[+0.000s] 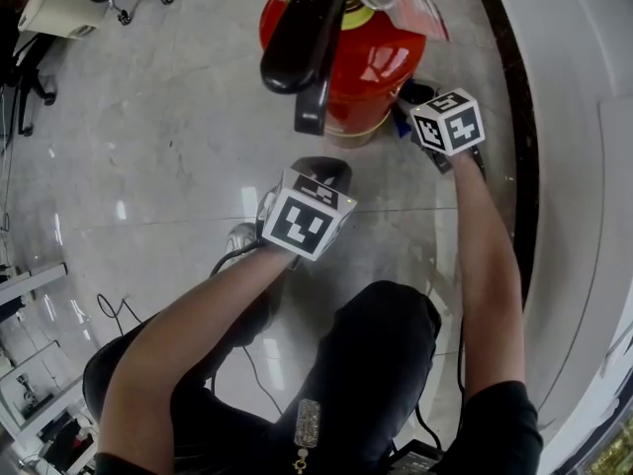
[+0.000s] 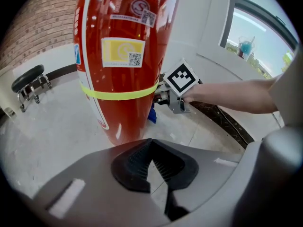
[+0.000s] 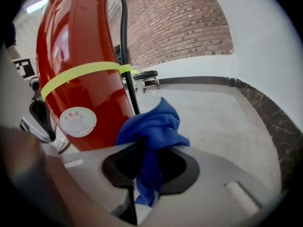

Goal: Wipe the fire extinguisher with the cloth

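A red fire extinguisher with a black handle and hose stands on the pale floor. In the left gripper view its body carries labels and a yellow band. My left gripper is shut and empty, a short way in front of the cylinder's base. My right gripper is shut on a blue cloth, which bunches up beside the extinguisher's lower right side. From the left gripper view, the right gripper and a bit of the cloth show behind the cylinder.
A dark floor border runs along the white wall on the right. A wheeled black stool stands near the brick wall. The person's legs and cables are on the floor below the grippers.
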